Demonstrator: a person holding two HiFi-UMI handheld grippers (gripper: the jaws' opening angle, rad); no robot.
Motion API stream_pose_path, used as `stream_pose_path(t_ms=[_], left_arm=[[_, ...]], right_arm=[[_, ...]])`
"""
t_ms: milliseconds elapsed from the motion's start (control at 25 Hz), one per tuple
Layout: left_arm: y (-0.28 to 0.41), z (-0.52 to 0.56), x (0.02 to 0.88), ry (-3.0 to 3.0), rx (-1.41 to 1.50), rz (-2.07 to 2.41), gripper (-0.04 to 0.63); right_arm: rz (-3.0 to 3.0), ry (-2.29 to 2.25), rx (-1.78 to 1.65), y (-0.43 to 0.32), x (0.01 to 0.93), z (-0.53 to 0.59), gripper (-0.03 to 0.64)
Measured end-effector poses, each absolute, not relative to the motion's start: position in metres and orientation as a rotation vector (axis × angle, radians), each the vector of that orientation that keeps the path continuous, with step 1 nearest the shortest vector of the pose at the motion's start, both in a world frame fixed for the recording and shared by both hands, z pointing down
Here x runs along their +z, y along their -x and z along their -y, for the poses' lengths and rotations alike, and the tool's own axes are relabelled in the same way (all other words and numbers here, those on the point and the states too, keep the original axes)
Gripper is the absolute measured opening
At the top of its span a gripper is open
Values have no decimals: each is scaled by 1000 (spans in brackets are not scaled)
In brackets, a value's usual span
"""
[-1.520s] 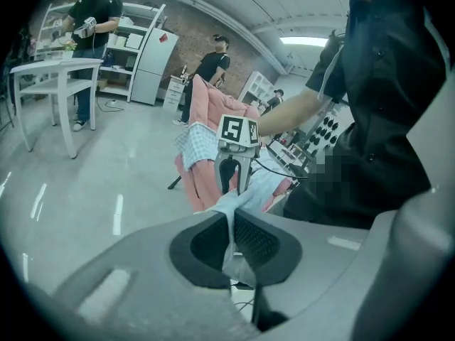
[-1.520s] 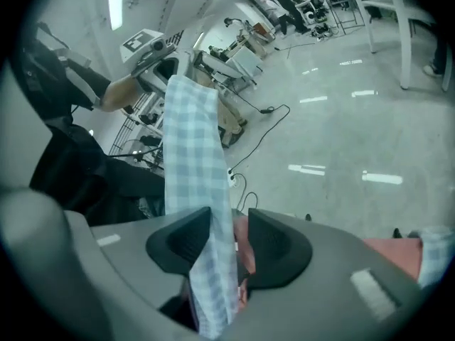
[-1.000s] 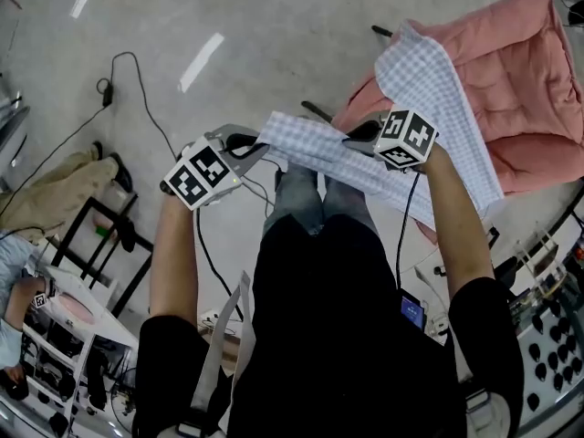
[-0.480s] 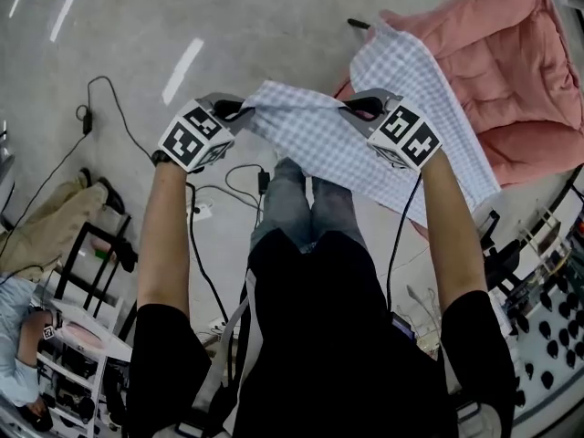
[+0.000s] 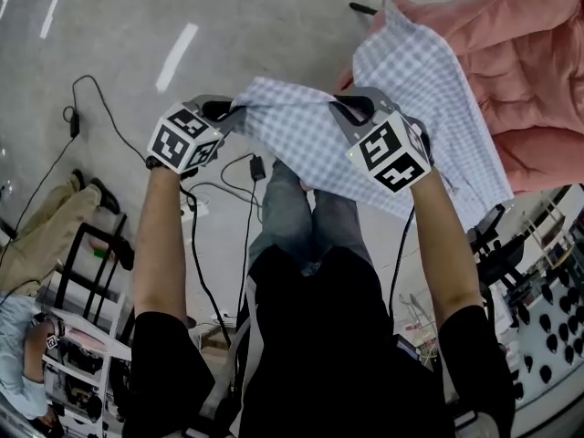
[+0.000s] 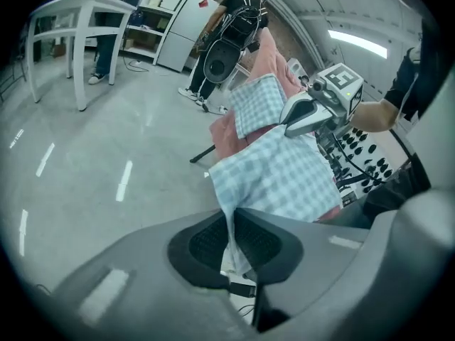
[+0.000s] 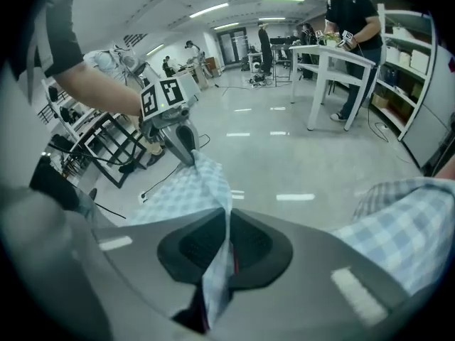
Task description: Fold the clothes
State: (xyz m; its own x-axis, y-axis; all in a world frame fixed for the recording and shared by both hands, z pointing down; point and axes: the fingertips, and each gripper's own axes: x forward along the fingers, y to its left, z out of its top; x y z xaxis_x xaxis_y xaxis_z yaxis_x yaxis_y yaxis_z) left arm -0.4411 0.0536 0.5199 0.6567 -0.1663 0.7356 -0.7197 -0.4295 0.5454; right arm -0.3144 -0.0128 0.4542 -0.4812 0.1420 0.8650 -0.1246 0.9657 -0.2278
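A light blue checked shirt (image 5: 319, 140) hangs in the air between my two grippers, over the person's legs. My left gripper (image 5: 222, 109) is shut on its left edge; in the left gripper view the cloth (image 6: 277, 172) is pinched between the pads. My right gripper (image 5: 351, 108) is shut on the shirt's upper edge, with cloth (image 7: 213, 190) running through the pads in the right gripper view. The rest of the shirt (image 5: 415, 62) trails up and right onto a pink padded cushion (image 5: 520, 80).
Black cables (image 5: 196, 208) lie on the grey floor below. A black stand (image 5: 91, 245) and a beige garment (image 5: 46, 226) are at the left. A rack with black pieces (image 5: 547, 327) is at the right. White tables (image 7: 330, 62) and people stand farther off.
Both grippers have come down and spread the shirt wider between them. The right gripper has tipped more steeply downward. The shirt stays gripped by both.
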Motion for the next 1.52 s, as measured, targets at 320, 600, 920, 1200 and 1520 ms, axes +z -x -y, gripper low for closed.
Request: stream_pose_path(t_ms=[320,600,920,1200,1520], left_arm=[[432,-59,541,-1921,727,759,121],[437,-58,515,-1961,711,776,140],[409,-38,423,-2062,679,765,137],[402,-25,354,-2159,702,748,114],[375,-22,328,-2195,781,664,100]], right_arm=[[2091,-34,346,321,461,14,108],[2102,-108,388,325,446,16,161],[2155,-229,425,310,386,20,164],[2272,-396,618,292,357,14,163],[2252,-569,598,225,321,16,158]])
